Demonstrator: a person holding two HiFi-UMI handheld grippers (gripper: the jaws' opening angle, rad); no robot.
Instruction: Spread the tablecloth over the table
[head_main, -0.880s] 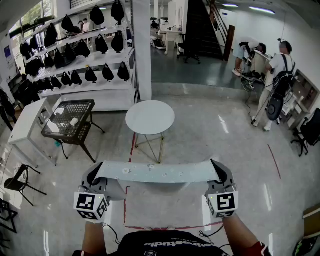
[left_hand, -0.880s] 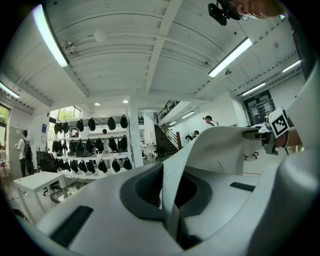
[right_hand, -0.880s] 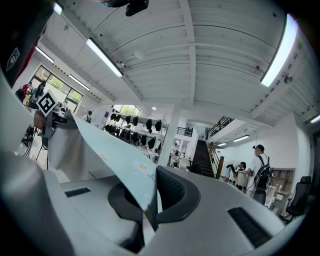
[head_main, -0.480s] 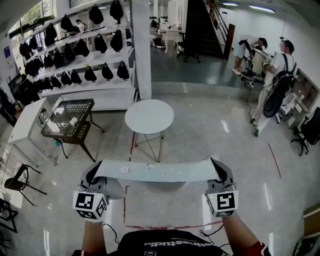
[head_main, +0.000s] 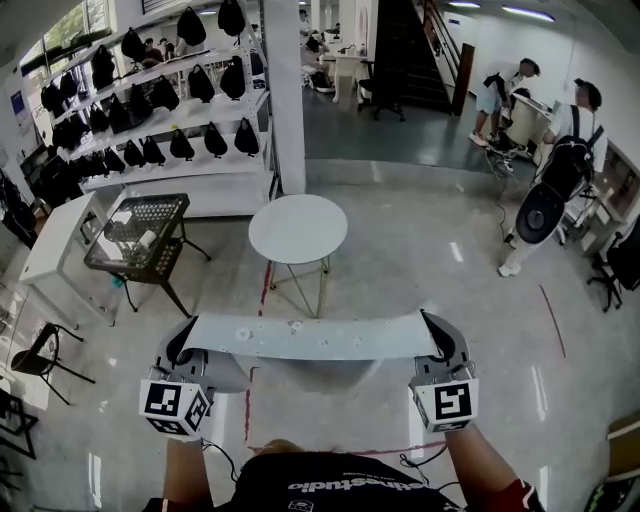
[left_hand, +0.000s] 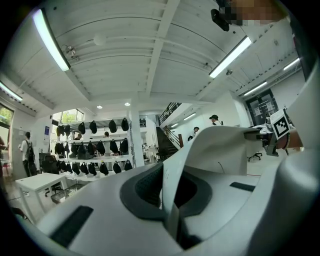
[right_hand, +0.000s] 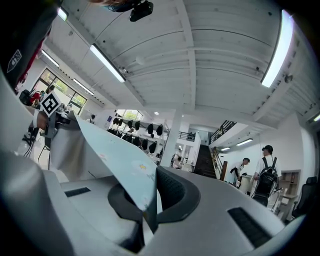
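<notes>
A pale blue tablecloth (head_main: 310, 337) with small flower prints is stretched taut between my two grippers at chest height, its lower part hanging in a fold beneath. My left gripper (head_main: 183, 345) is shut on the cloth's left corner (left_hand: 172, 200), and my right gripper (head_main: 437, 338) is shut on its right corner (right_hand: 135, 175). The round white table (head_main: 298, 228) stands on thin metal legs straight ahead, beyond the cloth, with its top bare. Both grippers point level towards it.
A dark mesh basket table (head_main: 140, 237) and a long white table (head_main: 55, 245) stand to the left. White shelves with black bags (head_main: 165, 110) and a white pillar (head_main: 287, 95) are behind. People (head_main: 560, 170) stand at desks far right. Red tape lines (head_main: 262, 300) mark the floor.
The view has shifted slightly forward; the round table sits a little nearer. The cloth stays stretched between both grippers. The people at the far right have moved.
</notes>
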